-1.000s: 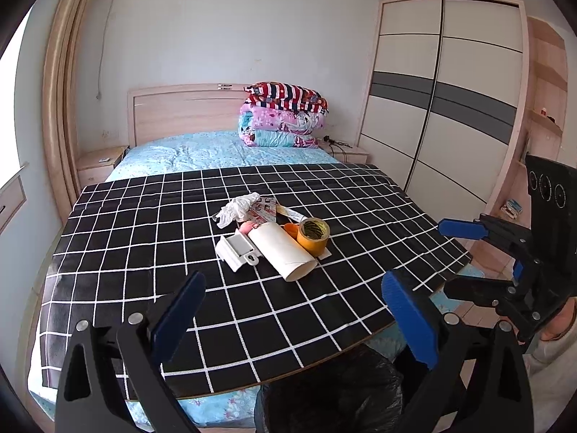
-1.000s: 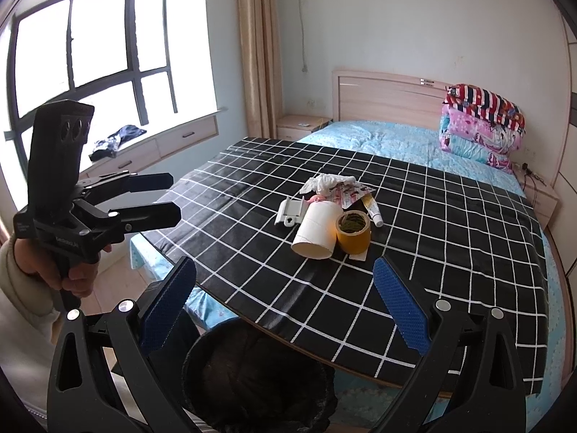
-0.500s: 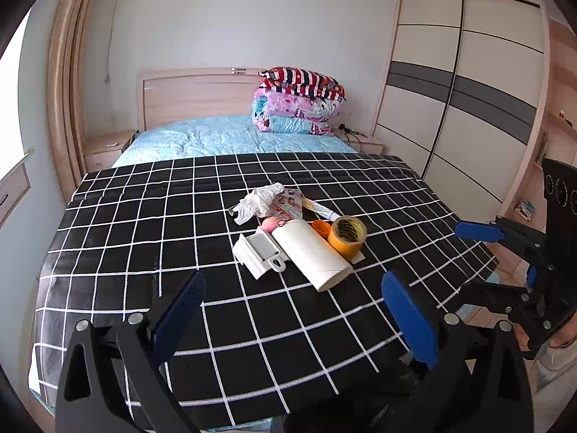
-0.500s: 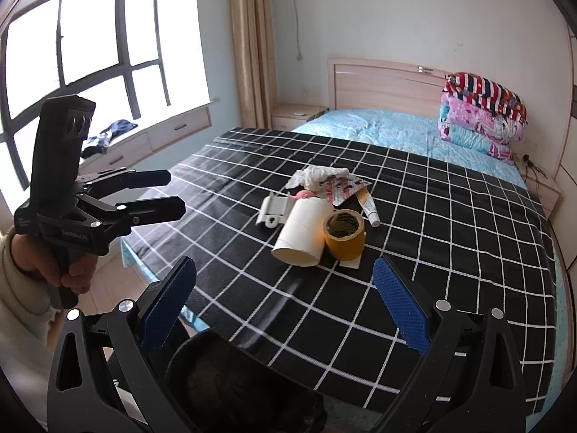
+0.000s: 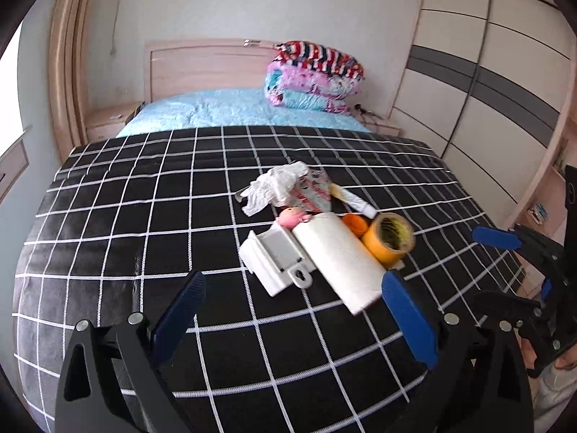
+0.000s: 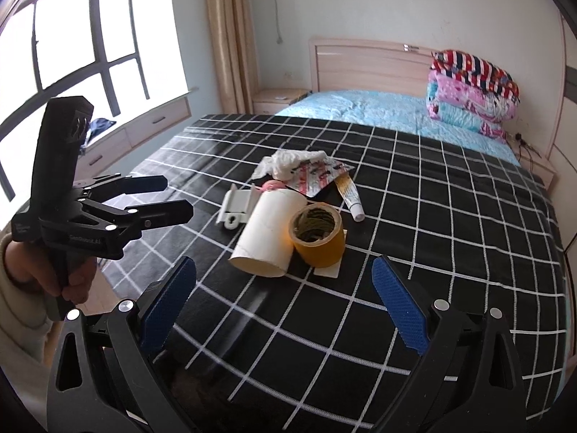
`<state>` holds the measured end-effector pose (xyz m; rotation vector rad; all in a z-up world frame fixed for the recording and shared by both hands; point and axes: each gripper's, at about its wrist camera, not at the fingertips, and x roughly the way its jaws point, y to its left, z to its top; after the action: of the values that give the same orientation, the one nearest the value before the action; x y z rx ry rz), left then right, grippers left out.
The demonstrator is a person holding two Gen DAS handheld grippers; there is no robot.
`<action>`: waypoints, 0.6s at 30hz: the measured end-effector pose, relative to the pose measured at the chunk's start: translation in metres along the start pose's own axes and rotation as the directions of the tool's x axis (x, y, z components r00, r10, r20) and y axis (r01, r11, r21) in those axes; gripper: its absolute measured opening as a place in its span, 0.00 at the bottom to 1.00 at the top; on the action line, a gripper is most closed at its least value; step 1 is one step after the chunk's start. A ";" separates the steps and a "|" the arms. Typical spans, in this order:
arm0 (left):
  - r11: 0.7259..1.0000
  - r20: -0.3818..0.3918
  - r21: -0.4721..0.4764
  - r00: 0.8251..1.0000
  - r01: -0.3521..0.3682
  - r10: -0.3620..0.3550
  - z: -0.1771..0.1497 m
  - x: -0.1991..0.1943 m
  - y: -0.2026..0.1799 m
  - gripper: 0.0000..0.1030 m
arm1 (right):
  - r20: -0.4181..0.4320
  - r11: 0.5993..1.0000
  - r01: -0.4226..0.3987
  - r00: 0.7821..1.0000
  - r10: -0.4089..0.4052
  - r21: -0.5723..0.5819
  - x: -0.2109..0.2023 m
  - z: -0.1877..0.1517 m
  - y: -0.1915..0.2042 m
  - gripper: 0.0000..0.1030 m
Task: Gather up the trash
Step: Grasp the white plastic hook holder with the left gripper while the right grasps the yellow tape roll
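Both tools hang spread and empty short of the trash heap on the black checked cover of the bed (image 5: 108, 223): the left hand-held gripper (image 5: 292, 310), the right hand-held gripper (image 6: 285, 292). The landmark is the white paper roll (image 5: 339, 259); touching it are the yellow tape ring (image 5: 389, 238) and a white plastic clip (image 5: 277, 259), with crumpled tissue (image 5: 277, 184) behind (packed tight); closing on the roll could, I judge, send it rolling or drag its neighbours off the heap.

Bed cover: black sheet with white grid (image 5: 144, 216), spread over a light blue bedspread (image 5: 223, 108).
Bedding: folded quilts (image 5: 313, 75) stacked by the wooden headboard (image 6: 360, 61).
Right wall: sliding-door wardrobe (image 5: 487, 83).
Left: window (image 6: 72, 36), beige curtain (image 6: 227, 29), nightstand (image 6: 277, 99).
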<state>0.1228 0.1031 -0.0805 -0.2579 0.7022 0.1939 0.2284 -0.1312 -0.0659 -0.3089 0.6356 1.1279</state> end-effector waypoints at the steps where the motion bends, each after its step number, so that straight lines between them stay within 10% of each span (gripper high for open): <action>1: 1.000 -0.007 -0.008 1.000 0.000 0.000 0.001 0.004 0.002 0.92 | -0.003 1.000 0.002 1.000 -0.002 0.001 0.003 0.000 -0.001 0.96; 11: 0.999 -0.066 -0.037 0.998 -0.011 0.009 0.011 0.044 0.011 0.90 | -0.041 1.000 0.028 0.999 -0.028 0.012 0.035 0.007 -0.010 0.83; 18: 0.998 -0.116 -0.063 0.993 -0.016 0.009 0.012 0.070 0.016 0.65 | -0.075 0.998 0.059 0.996 -0.057 0.030 0.051 0.005 -0.015 0.75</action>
<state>0.1783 0.1280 -0.1210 -0.3283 0.8136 0.2150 0.2579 -0.0974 -0.0948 -0.3408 0.7052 1.0535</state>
